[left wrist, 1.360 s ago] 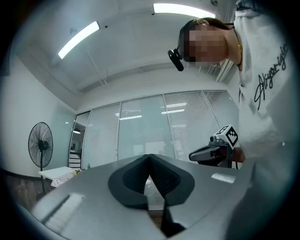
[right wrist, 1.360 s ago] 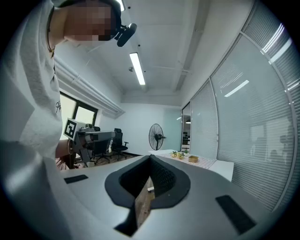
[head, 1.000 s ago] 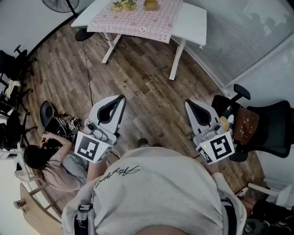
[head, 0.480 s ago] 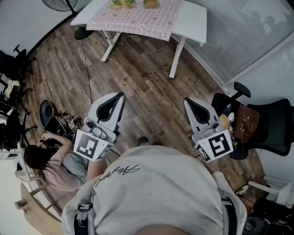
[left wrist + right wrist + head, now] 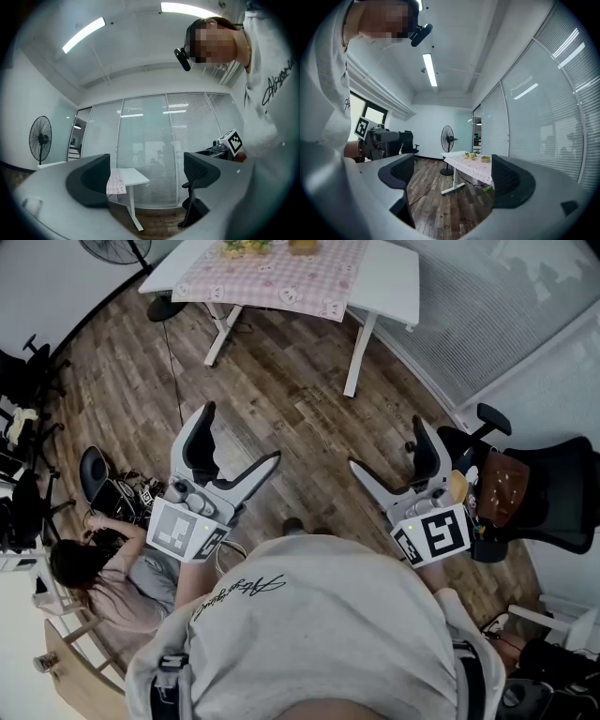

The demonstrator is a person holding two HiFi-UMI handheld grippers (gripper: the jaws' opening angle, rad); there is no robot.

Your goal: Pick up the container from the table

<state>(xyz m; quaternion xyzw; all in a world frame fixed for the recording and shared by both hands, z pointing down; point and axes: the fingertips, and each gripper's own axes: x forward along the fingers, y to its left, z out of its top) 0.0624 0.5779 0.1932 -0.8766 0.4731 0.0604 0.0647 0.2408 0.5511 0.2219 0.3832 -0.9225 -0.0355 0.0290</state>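
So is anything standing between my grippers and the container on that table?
Nothing visible. Only wood floor lies between the left gripper and right gripper, both opening and empty, and the table holding the container.

- A black office chair [image 5: 553,493] is set on the wooden floor [image 5: 281,399].
- A glass wall [image 5: 487,306] with blinds is seen just behind the chair.
- A fan [image 5: 117,247] is placed well apart from the chair.
- A person [image 5: 98,582] is seated far from the chair.
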